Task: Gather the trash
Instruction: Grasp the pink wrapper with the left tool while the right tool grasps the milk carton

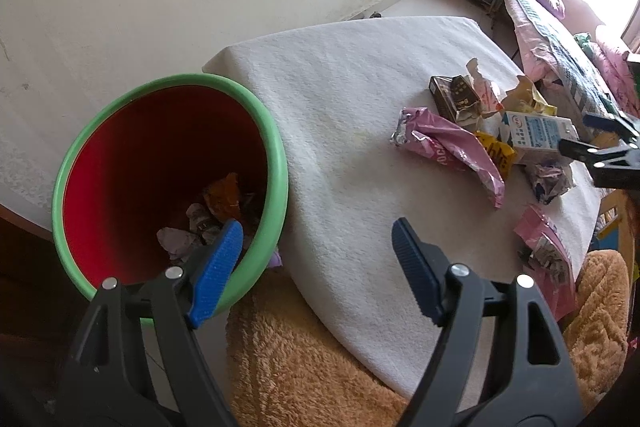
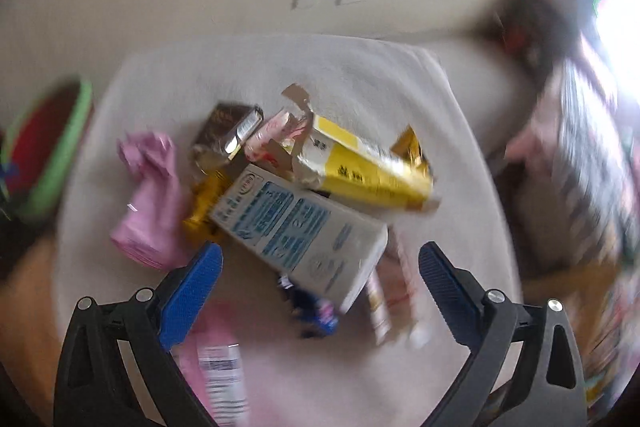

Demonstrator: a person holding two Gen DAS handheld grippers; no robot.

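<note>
Several wrappers already lie in the bin point(image 1: 168, 183); most trash remains on the white table point(image 1: 340, 99).
Beside the bin's rim, the left gripper point(image 1: 316, 267) gapes empty. Far from the bin, the right gripper point(image 2: 320, 279), spread wide, nears a white-and-blue carton point(image 2: 300, 231); its print is unreadable.

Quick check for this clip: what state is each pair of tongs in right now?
Left tongs: open, holding nothing, beside the bin.
Right tongs: open, holding nothing, above the white carton.
</note>
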